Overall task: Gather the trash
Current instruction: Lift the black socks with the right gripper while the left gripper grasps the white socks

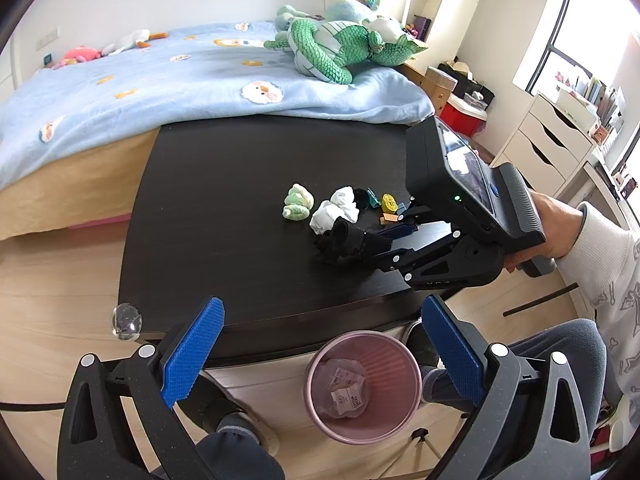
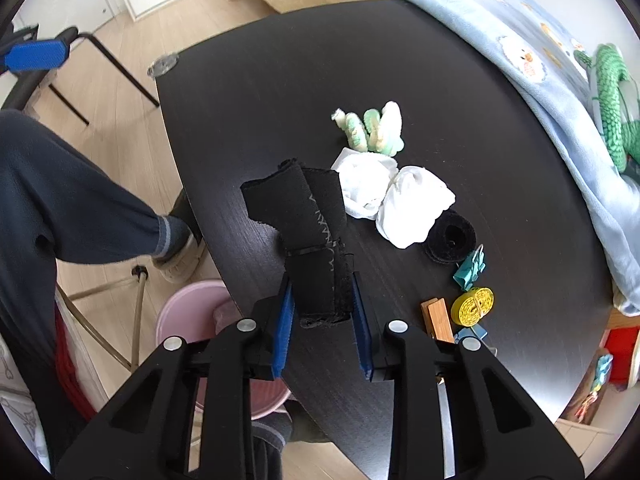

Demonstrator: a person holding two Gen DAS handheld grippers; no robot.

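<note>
The black cloth (image 2: 316, 236) has pale letters on it and the papers (image 1: 347, 392) in the pink bin (image 1: 316, 400) have print, all too small to read

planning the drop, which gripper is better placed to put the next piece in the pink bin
Right. The right gripper is already shut on the black fabric strip near the table edge, beside the pink bin. The left gripper hangs open and empty.
</note>
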